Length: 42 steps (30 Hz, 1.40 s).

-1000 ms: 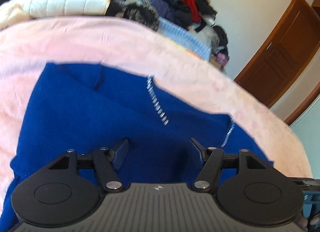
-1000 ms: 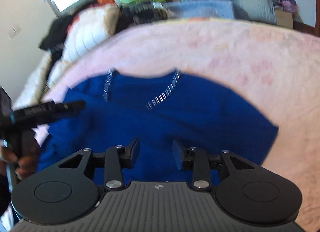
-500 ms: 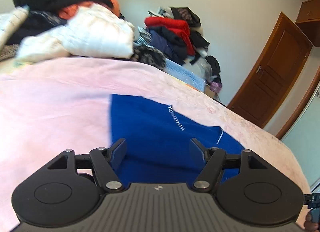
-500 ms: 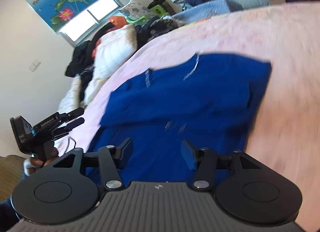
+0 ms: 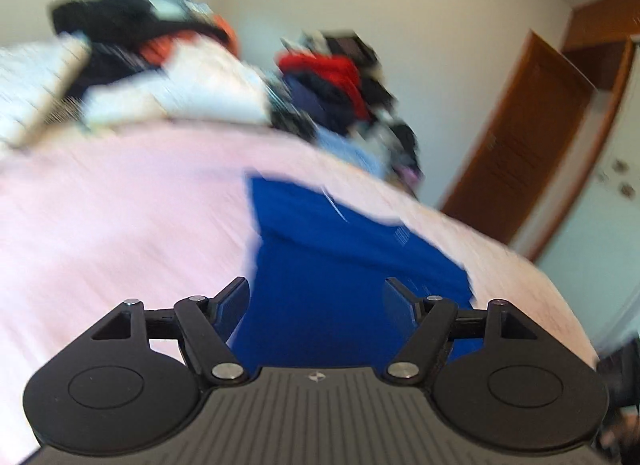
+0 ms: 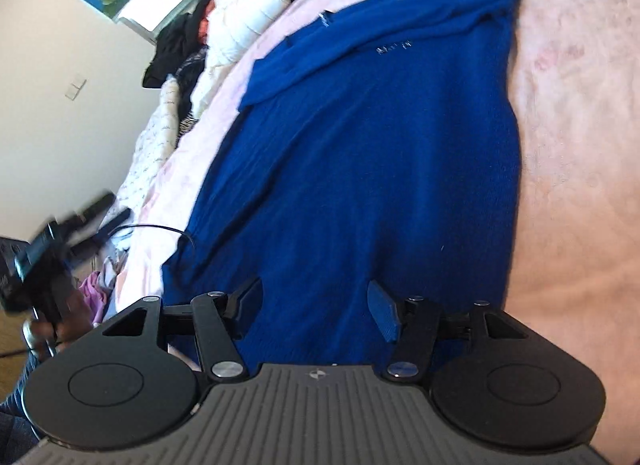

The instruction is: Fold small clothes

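A deep blue knitted garment [image 6: 372, 153] is seen spread flat on the bed, laid over a pale pink fleecy blanket [image 6: 572, 153], with one edge folded back across its upper part and small silvery trim visible near the far end. From the right wrist view the cloth fills the middle of the frame and runs right up under the right gripper [image 6: 318, 305], whose jaws are held apart with nothing pinched between them; the blue fabric is only seen behind the gap. The left gripper [image 5: 316, 299] is shown wide too, jaws spread and empty, with the same blue garment [image 5: 340, 257] lying beyond the gap and the pink blanket [image 5: 120, 225] stretching off to the left. This view is heavily blurred, so finer detail cannot be made out. At the left edge of the right wrist view the other handheld device is glimpsed, gripped by a hand [image 6: 60, 325], blurred as well. Heaps of mixed clothing [image 5: 332, 85] and a white quilted jacket [image 6: 244, 25] are piled at the far side of the bed. A brown wooden door [image 5: 516, 153] is seen at the right.
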{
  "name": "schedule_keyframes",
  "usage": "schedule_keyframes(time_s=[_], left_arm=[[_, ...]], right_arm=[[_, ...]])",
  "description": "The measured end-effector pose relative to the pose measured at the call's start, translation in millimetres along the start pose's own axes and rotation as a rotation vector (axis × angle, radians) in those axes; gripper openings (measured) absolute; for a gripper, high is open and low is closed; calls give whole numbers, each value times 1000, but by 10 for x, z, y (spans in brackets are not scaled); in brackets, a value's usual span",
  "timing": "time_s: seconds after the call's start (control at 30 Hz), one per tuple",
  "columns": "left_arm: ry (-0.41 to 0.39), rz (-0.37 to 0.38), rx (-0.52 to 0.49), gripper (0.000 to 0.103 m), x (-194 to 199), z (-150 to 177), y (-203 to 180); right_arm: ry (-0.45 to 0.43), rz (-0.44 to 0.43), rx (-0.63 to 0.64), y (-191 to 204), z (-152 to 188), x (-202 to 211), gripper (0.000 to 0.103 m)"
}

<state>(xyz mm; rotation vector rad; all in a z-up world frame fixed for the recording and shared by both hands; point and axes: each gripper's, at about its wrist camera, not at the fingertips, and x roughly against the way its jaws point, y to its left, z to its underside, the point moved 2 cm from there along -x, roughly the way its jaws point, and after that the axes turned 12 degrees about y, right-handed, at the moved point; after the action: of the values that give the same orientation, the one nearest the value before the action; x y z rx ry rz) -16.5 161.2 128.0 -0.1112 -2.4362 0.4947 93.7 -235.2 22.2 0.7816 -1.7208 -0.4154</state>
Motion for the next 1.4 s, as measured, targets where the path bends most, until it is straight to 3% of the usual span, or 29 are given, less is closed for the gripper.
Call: schedule_keyframes(time_s=[0.1, 0.13, 0.17, 0.23, 0.3, 0.4, 0.43, 0.5, 0.57, 0.6, 0.67, 0.73, 0.87, 1.03, 1.17, 1.2, 1.27, 1.3, 1.4], left_arm=[[-129, -123, 35, 74, 562, -355, 342], [-167, -152, 65, 79, 729, -444, 420], [-193, -162, 102, 89, 856, -497, 477], [-222, -113, 188, 96, 990, -510, 531], [-163, -1, 246, 96, 878, -388, 476], [21, 128, 285, 96, 393, 54, 275], [91, 138, 288, 96, 213, 186, 214], [211, 143, 319, 96, -129, 480, 174], [280, 84, 340, 96, -358, 695, 215], [292, 48, 341, 96, -432, 756, 247], [307, 7, 348, 96, -504, 834, 320], [362, 19, 366, 96, -560, 915, 393], [422, 102, 383, 96, -582, 1066, 362], [434, 175, 445, 96, -574, 1131, 370], [448, 225, 540, 95, -594, 1113, 491], [448, 226, 556, 95, -594, 1108, 515], [450, 204, 558, 85, -577, 1092, 540], [454, 196, 549, 84, -563, 1088, 545], [458, 198, 543, 84, -533, 1078, 568]], right_arm=[[5, 6, 42, 98, 112, 75, 62], [13, 0, 57, 143, 137, 72, 62], [27, -8, 75, 201, 162, 48, 62], [48, 4, 140, 355, 204, -14, 61], [69, 50, 258, 575, 263, -116, 61], [125, 210, 524, 914, 476, -306, 57], [144, 262, 598, 982, 538, -378, 50], [198, 341, 686, 1047, 629, -518, 48], [205, 385, 734, 1071, 696, -559, 47], [203, 388, 738, 1080, 698, -548, 37], [201, 369, 697, 1044, 661, -491, 30], [186, 334, 654, 1021, 635, -434, 31], [190, 401, 689, 994, 701, -505, 31], [198, 463, 808, 1076, 829, -563, 32], [175, 482, 832, 1086, 814, -613, 29], [164, 488, 825, 1091, 792, -621, 28], [149, 511, 829, 1104, 770, -641, 21], [143, 527, 837, 1109, 774, -653, 13], [169, 492, 861, 1125, 830, -629, 14]])
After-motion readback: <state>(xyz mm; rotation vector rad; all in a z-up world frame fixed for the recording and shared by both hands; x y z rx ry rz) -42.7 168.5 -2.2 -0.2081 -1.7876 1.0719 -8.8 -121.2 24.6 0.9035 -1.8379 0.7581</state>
